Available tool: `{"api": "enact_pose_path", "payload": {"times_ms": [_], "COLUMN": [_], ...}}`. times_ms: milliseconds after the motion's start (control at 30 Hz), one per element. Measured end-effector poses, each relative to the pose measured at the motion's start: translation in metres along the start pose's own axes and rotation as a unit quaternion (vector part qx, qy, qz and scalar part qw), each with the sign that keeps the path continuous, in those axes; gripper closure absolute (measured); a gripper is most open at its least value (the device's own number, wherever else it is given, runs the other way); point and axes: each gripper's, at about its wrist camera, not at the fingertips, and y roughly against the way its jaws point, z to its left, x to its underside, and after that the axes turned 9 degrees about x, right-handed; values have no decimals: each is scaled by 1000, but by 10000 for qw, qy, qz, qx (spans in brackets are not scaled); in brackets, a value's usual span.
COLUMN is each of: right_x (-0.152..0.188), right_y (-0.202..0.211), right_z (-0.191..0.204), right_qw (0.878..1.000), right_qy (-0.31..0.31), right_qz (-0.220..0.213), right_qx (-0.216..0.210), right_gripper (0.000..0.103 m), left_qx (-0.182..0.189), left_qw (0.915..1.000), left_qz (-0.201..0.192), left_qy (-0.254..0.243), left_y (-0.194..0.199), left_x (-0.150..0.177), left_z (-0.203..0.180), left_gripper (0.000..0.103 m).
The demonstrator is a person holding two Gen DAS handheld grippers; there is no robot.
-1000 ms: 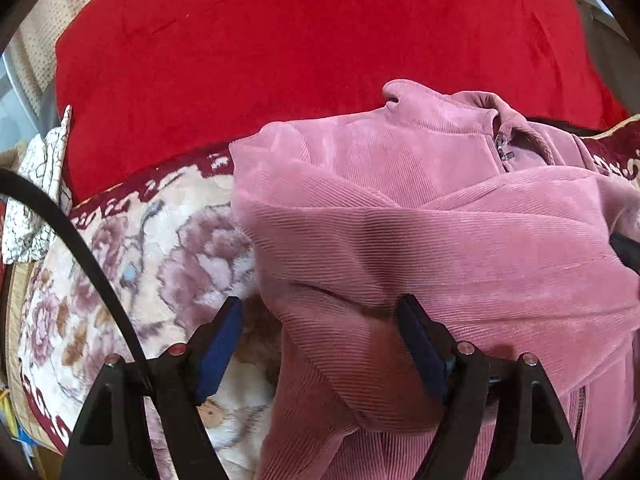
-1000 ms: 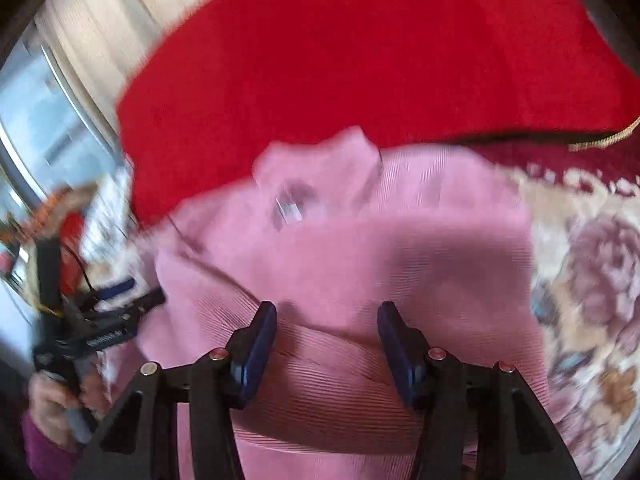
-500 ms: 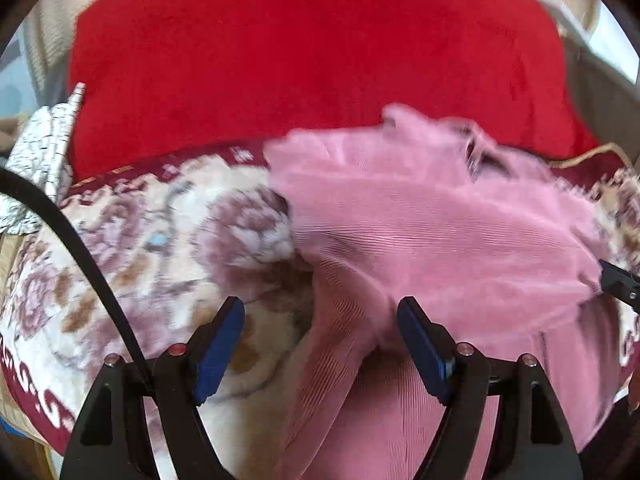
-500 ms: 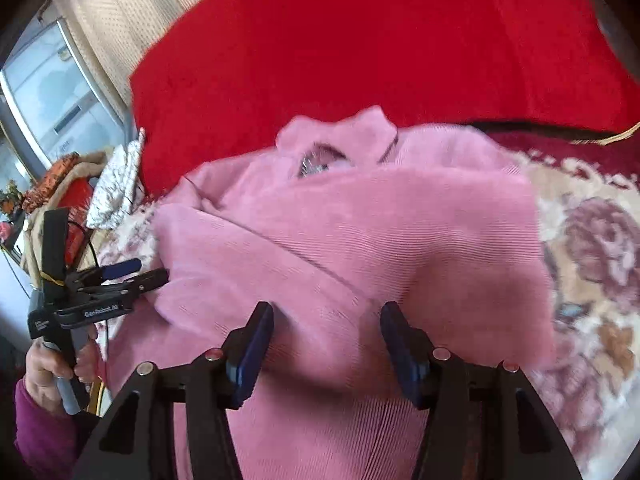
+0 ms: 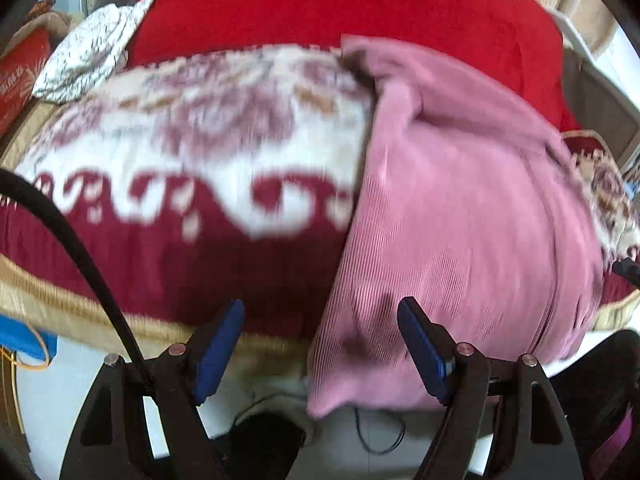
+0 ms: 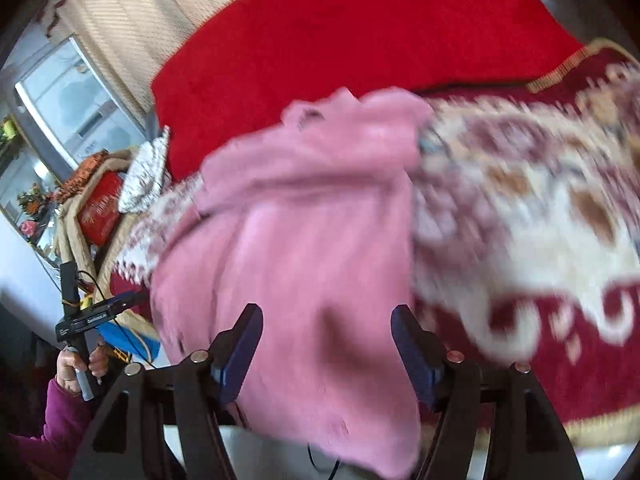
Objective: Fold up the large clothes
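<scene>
A red plush blanket (image 5: 340,12) covers the far part of the bed, and a cream-and-maroon floral blanket (image 5: 192,152) with a tan fringe spreads to the near edge. On it lies the pink corduroy jacket (image 5: 460,208), a ribbed, partly folded bundle; its long axis runs from collar, toward the red blanket, to hem, draped over the bed's near edge. The left tongs (image 5: 320,344) stand apart, empty. The right tongs (image 6: 326,348) have just been opening, jacket cloth loose between them.
</scene>
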Motion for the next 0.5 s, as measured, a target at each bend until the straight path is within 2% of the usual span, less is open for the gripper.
{"api": "enact_pose_path", "payload": {"times_ms": [33, 100, 133, 167, 233, 267, 300, 333, 367, 433, 500], "right_x": [12, 26, 36, 40, 50, 55, 58, 59, 60, 60, 60], "right_y": [1, 3, 2, 1, -3, -9, -13, -20, -26, -36, -37], "right_z": [-7, -18, -23, -25, -28, -30, -32, -35, -37, -38, -32], "right_qw": [9998, 9991, 9983, 9978, 9965, 9953, 9945, 9937, 9932, 9927, 9931], "right_qy": [-106, -269, -339, -358, -333, -309, -319, -333, -320, -317, -201], "right_qz": [126, 318, 467, 539, 715, 834, 891, 935, 949, 971, 899], "right_qx": [74, 51, 78, 136, 267, 375, 445, 520, 594, 637, 723], "right_gripper": [33, 33, 33, 33, 33, 33, 33, 33, 33, 30, 27], "left_qx": [113, 288, 266, 228, 343, 444, 503, 525, 461, 369, 583], "left_qw": [9999, 9994, 9993, 9989, 9983, 9978, 9974, 9971, 9971, 9973, 9954], "left_qz": [62, 172, 265, 383, 435, 450, 453, 465, 478, 421, 547], "left_qy": [-17, 29, 67, 106, 157, 211, 256, 303, 364, 478, 533], "left_y": [-2, -8, -11, -15, -16, -15, -15, -15, -17, -20, -30], "left_x": [8, 17, 18, 20, 24, 26, 27, 27, 26, 25, 25], "left_z": [0, 3, 6, 8, 11, 13, 15, 17, 19, 23, 25], "left_gripper": [24, 38, 58, 69, 69, 67, 58, 38, 23, 21, 21]}}
